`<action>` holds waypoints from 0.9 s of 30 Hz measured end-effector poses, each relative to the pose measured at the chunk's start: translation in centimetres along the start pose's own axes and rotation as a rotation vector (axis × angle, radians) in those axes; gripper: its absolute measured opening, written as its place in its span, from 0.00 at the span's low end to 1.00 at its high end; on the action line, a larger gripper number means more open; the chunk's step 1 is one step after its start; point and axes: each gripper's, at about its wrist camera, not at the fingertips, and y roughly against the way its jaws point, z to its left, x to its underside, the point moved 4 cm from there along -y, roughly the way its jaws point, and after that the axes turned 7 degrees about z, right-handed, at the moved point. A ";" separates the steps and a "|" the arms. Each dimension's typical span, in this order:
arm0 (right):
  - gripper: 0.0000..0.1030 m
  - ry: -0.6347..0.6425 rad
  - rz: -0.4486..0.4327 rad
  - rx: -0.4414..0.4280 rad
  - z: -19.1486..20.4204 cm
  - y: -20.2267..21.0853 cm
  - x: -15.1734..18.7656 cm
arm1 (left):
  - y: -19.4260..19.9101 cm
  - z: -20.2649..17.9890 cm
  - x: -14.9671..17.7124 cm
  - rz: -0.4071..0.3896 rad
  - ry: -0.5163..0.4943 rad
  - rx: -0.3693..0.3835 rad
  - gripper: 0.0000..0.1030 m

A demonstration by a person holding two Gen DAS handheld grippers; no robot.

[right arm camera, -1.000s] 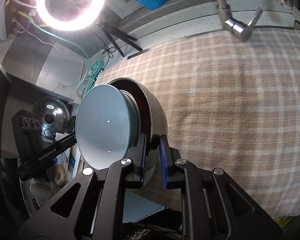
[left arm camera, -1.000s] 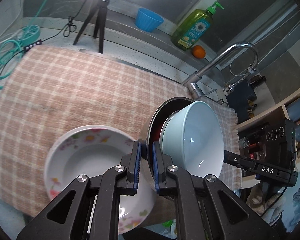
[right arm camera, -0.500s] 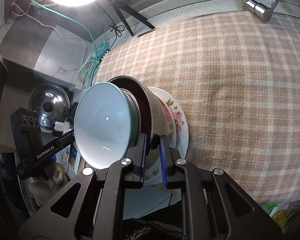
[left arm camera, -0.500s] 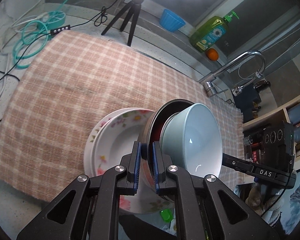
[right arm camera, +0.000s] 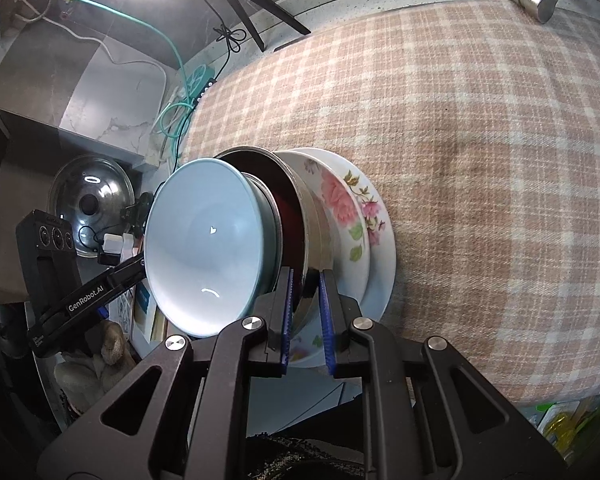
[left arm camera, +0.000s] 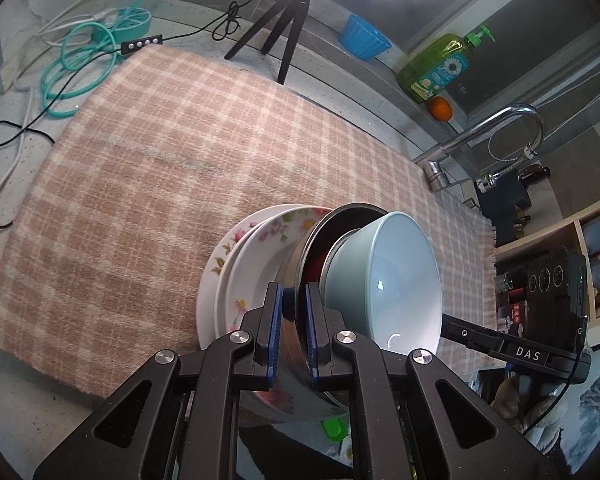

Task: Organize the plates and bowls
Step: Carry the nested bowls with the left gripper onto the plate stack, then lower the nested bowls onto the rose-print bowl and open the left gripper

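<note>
A steel bowl [left arm camera: 300, 392] with a dark red inside has a pale blue bowl [left arm camera: 392, 280] nested in it. Both are tilted on edge. My left gripper [left arm camera: 290, 308] is shut on the steel bowl's rim. My right gripper [right arm camera: 305, 292] is shut on the opposite rim of the steel bowl [right arm camera: 312, 216], beside the blue bowl [right arm camera: 208, 240]. Right behind the bowls, a stack of floral plates [left arm camera: 252, 256] [right arm camera: 356, 216] lies on the checked cloth [left arm camera: 160, 160]. Whether the steel bowl touches the plates I cannot tell.
A tripod [left arm camera: 284, 20] under a ring light stands at the cloth's far edge, with a blue cup [left arm camera: 364, 42], green soap bottle [left arm camera: 440, 68], orange [left arm camera: 439, 108] and faucet [left arm camera: 500, 128] along the back. Teal cables [left arm camera: 80, 68] lie far left. A pot lid [right arm camera: 90, 200] sits off the counter.
Both grippers have carried the nested bowls across the cloth and lower, to the floral plates. The plates have come into the right wrist view. Both grips are unchanged.
</note>
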 end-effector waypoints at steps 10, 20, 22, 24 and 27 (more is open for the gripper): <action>0.15 0.073 -0.047 0.076 0.9 0.5 -0.1 | 0.4 0.1 -0.2 -0.024 -0.005 -0.028 0.14; 0.62 0.094 -0.169 0.136 0.3 3.7 0.6 | 1.9 0.0 0.0 -0.074 -0.049 -0.095 0.37; 0.62 0.103 -0.187 0.158 0.2 4.3 0.9 | 2.3 -0.3 0.2 -0.084 -0.064 -0.111 0.38; 0.63 0.114 -0.205 0.175 0.3 4.8 1.2 | 2.7 -0.7 0.3 -0.094 -0.086 -0.126 0.43; 0.74 0.139 -0.250 0.205 0.7 5.9 1.7 | 3.4 -1.6 0.8 -0.116 -0.126 -0.160 0.52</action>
